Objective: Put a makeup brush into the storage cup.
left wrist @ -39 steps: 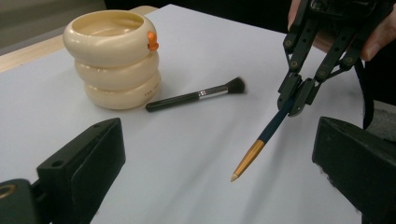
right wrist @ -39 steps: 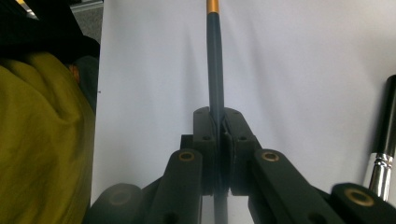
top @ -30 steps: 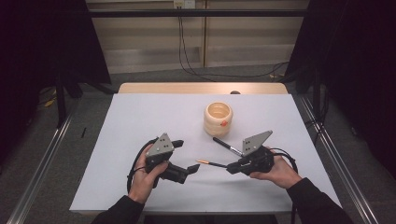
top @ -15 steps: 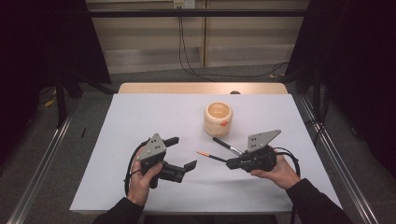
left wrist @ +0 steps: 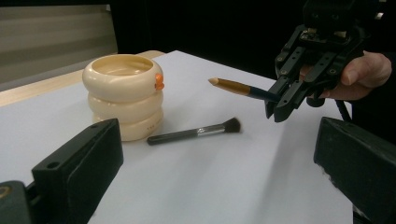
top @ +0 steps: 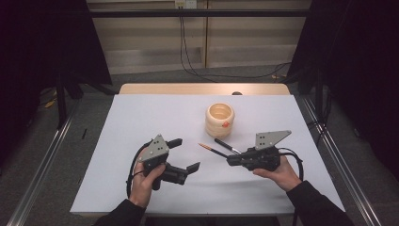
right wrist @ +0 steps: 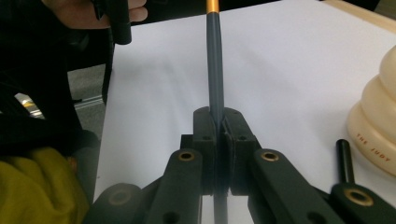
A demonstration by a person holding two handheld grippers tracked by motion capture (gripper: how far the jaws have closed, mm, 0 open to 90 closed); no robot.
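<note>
Cream holder: a ringed, three-tier brush pot (top: 219, 119) stands on the white worktop (top: 141, 117) toward its far edge, near the middle; it looks empty.
Held brush: slim dark handle, gold ferrule, pale pointed tip (left wrist: 236, 87); lifted off the worktop, roughly level, tip toward the left gripper.
Right gripper (top: 230, 161): jaws clamped tight on the brush handle, near the worktop's near-right part.
Left gripper (top: 184, 156): jaws spread wide, nothing between them, near the near edge.
Second brush (left wrist: 194, 132): black, fluffy head, lying flat just beside the pot.
Progress: one brush picked up, none in the pot; I judge both are left to place.
</note>
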